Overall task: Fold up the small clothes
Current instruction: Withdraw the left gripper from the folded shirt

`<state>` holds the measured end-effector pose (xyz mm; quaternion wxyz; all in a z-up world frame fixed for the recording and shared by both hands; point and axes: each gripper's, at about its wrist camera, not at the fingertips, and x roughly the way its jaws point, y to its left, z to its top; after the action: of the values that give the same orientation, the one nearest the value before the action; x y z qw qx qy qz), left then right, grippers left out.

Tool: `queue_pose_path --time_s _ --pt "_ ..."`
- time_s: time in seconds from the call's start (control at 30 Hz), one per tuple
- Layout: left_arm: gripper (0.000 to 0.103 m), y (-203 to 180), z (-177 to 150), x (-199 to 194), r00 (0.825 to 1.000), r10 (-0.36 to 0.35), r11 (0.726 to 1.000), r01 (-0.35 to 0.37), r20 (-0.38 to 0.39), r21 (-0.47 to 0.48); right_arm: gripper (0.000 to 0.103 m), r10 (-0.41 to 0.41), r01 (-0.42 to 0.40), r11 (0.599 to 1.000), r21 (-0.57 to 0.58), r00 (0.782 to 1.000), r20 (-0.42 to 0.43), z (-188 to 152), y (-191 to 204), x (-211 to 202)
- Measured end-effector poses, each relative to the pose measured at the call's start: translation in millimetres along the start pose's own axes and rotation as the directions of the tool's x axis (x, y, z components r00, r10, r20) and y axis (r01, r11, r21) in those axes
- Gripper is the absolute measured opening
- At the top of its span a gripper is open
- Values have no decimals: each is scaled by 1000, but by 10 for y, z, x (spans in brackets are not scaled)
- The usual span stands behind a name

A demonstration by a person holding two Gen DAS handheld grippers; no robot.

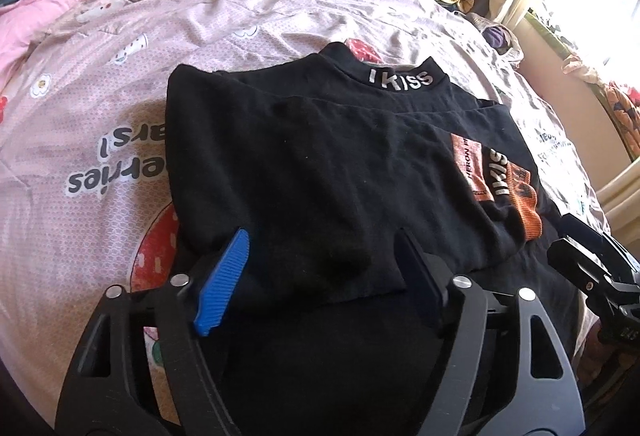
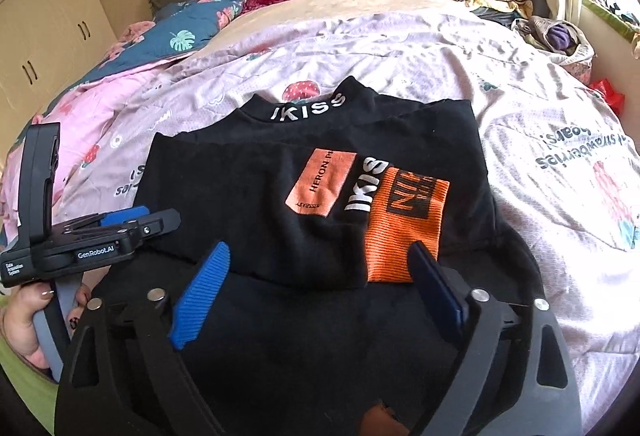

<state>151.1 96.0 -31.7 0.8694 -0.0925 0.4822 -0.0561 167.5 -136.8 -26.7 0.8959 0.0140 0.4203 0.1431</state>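
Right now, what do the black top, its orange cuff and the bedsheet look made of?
Black top: soft matte knit, probably cotton jersey; it drapes limp with no sheen. Orange cuff: ribbed knit, fine parallel ridges visible. Bedsheet: thin printed woven fabric, cotton or polyester, creased finely; fibre cannot be told.
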Motion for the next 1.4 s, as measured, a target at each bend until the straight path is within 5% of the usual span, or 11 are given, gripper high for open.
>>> queue_pose_path --time_s 0.33,1.4 --pt "92 -33 9 -131 1000 19 1000 -19 18 -3 97 -20 20 1000 -9 1000 15 -9 42 -80" --pt "93 46 -319 -680 996 68 998 -68 49 -2 98 -49 51 999 -19 994 103 -327 -73 -841"
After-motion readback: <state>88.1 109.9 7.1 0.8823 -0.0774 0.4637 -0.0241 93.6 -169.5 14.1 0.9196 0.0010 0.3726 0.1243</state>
